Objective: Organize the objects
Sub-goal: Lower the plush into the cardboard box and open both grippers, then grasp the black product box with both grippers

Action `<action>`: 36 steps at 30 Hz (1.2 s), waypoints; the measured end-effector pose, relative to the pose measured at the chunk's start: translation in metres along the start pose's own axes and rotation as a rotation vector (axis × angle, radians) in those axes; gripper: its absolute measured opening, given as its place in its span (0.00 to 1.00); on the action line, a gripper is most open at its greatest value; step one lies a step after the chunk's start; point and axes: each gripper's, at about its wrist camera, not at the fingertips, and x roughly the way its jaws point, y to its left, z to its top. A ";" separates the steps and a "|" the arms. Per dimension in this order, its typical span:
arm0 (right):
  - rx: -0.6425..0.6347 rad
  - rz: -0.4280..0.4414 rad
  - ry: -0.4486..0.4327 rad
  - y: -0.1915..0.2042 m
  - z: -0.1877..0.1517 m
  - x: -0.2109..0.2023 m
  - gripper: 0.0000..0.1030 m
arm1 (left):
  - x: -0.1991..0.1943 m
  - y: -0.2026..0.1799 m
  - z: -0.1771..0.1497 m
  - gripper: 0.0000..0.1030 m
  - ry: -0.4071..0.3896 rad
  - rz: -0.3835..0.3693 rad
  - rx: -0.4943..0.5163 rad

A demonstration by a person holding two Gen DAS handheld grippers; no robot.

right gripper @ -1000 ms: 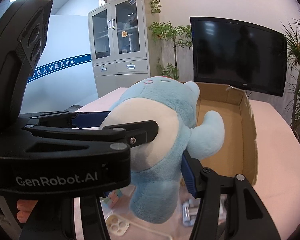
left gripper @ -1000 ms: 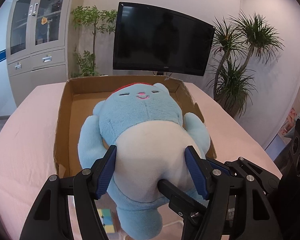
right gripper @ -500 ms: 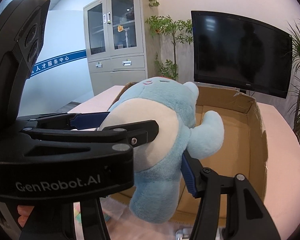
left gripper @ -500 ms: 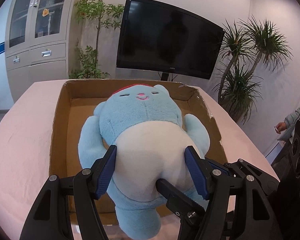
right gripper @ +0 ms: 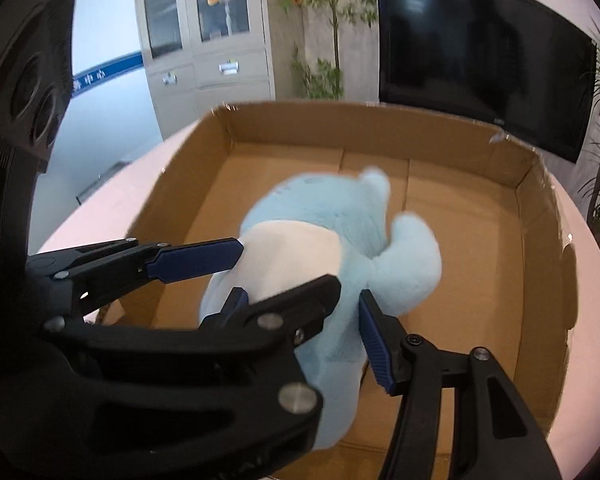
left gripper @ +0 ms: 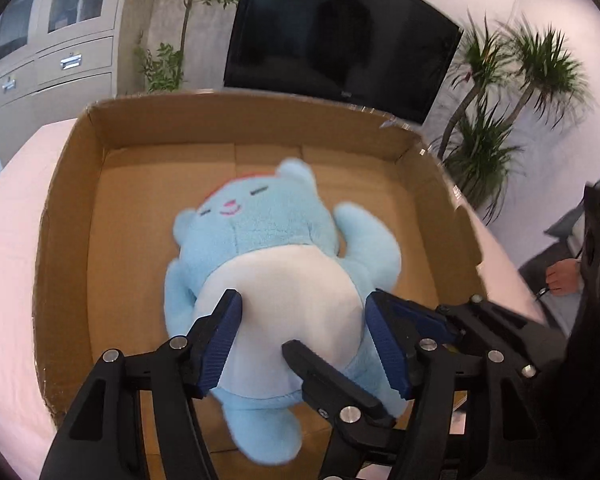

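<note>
A light blue plush toy (left gripper: 276, 256) with a white belly lies face up inside an open cardboard box (left gripper: 260, 124). My left gripper (left gripper: 304, 320) is shut on the plush's belly, one blue pad on each side. My right gripper (right gripper: 300, 312) is shut on the plush's lower right side; it shows in the left wrist view as a black finger (left gripper: 332, 376) crossing the belly. In the right wrist view the plush (right gripper: 340, 240) is blurred and sits low inside the box (right gripper: 380, 128).
The box stands on a table with a pink cloth (left gripper: 8, 240). Behind it are a black TV (left gripper: 340, 28), potted plants (left gripper: 500, 120) and a grey cabinet (left gripper: 52, 40). A person's hand (left gripper: 560, 280) shows at the right edge.
Both grippers have carried the plush forward over the box's near edge and down into the box. The plush now sits lower, tilted slightly to the right.
</note>
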 end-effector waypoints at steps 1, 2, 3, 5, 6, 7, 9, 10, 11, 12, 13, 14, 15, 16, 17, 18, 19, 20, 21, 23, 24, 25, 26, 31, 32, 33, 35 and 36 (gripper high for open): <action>0.004 0.003 0.042 -0.002 -0.001 0.005 0.54 | 0.004 0.001 -0.001 0.61 0.020 -0.003 -0.005; 0.010 0.008 0.082 -0.003 -0.003 0.008 0.57 | 0.007 0.000 -0.004 0.61 0.041 -0.002 -0.009; 0.018 0.012 0.124 -0.005 -0.006 0.013 0.58 | 0.010 -0.001 -0.007 0.61 0.061 0.008 -0.005; 0.026 -0.005 0.186 -0.009 -0.011 0.017 0.58 | 0.012 -0.004 -0.011 0.62 0.083 0.050 0.001; 0.025 -0.016 0.189 -0.011 -0.014 0.014 0.58 | 0.009 -0.007 -0.016 0.62 0.085 0.066 -0.001; 0.029 -0.024 0.187 -0.014 -0.017 0.007 0.58 | 0.003 -0.010 -0.019 0.62 0.079 0.070 -0.006; 0.037 -0.033 0.167 -0.016 -0.021 -0.008 0.58 | -0.010 -0.014 -0.023 0.65 0.064 0.074 -0.014; 0.038 -0.039 0.153 -0.018 -0.021 -0.018 0.58 | -0.018 -0.017 -0.025 0.67 0.052 0.080 -0.015; 0.037 -0.054 0.139 -0.019 -0.023 -0.028 0.59 | -0.027 -0.021 -0.027 0.72 0.036 0.085 -0.017; 0.035 -0.065 0.123 -0.020 -0.026 -0.038 0.60 | -0.036 -0.024 -0.029 0.75 0.020 0.090 -0.020; 0.029 -0.075 0.099 -0.015 -0.031 -0.053 0.61 | -0.043 -0.027 -0.030 0.75 0.012 0.091 -0.017; 0.025 -0.081 0.081 -0.015 -0.035 -0.064 0.65 | -0.051 -0.032 -0.034 0.76 0.002 0.088 -0.010; 0.021 -0.089 0.064 -0.015 -0.039 -0.074 0.68 | -0.060 -0.038 -0.039 0.80 -0.008 0.081 -0.003; 0.014 -0.101 0.044 -0.014 -0.045 -0.087 0.69 | -0.066 -0.044 -0.044 0.83 -0.015 0.077 0.004; 0.010 -0.111 0.030 -0.013 -0.049 -0.096 0.73 | -0.073 -0.051 -0.050 0.85 -0.023 0.072 0.014; 0.010 -0.119 0.016 -0.016 -0.053 -0.105 0.76 | -0.080 -0.060 -0.057 0.85 -0.033 0.066 0.025; 0.014 -0.125 0.000 -0.020 -0.060 -0.116 0.76 | -0.084 -0.068 -0.063 0.85 -0.037 0.062 0.031; 0.020 -0.126 -0.011 -0.023 -0.066 -0.124 0.76 | -0.088 -0.077 -0.071 0.85 -0.039 0.054 0.039; 0.030 -0.123 -0.021 -0.027 -0.074 -0.132 0.76 | -0.092 -0.083 -0.077 0.86 -0.039 0.045 0.045; 0.065 -0.118 -0.039 -0.038 -0.094 -0.151 0.76 | -0.102 -0.092 -0.092 0.86 -0.034 0.016 0.046; 0.081 -0.105 -0.048 -0.045 -0.104 -0.158 0.77 | -0.105 -0.099 -0.102 0.86 -0.024 -0.004 0.053; 0.109 -0.098 -0.053 -0.056 -0.119 -0.167 0.77 | -0.109 -0.105 -0.112 0.86 -0.017 -0.020 0.066; 0.139 -0.092 -0.058 -0.064 -0.130 -0.171 0.77 | -0.111 -0.111 -0.118 0.86 -0.014 -0.021 0.073; 0.318 -0.020 -0.047 -0.086 -0.199 -0.184 0.77 | -0.122 -0.130 -0.163 0.86 0.014 -0.068 0.065; 0.339 0.000 -0.052 -0.084 -0.210 -0.186 0.77 | -0.121 -0.133 -0.168 0.86 0.018 -0.081 0.058; 0.359 0.020 -0.064 -0.080 -0.221 -0.188 0.77 | -0.121 -0.138 -0.174 0.86 0.024 -0.089 0.054; 0.386 0.031 -0.087 -0.070 -0.237 -0.192 0.77 | -0.118 -0.148 -0.179 0.86 0.036 -0.089 0.059; 0.386 0.029 -0.096 -0.062 -0.242 -0.192 0.77 | -0.116 -0.154 -0.181 0.86 0.040 -0.087 0.074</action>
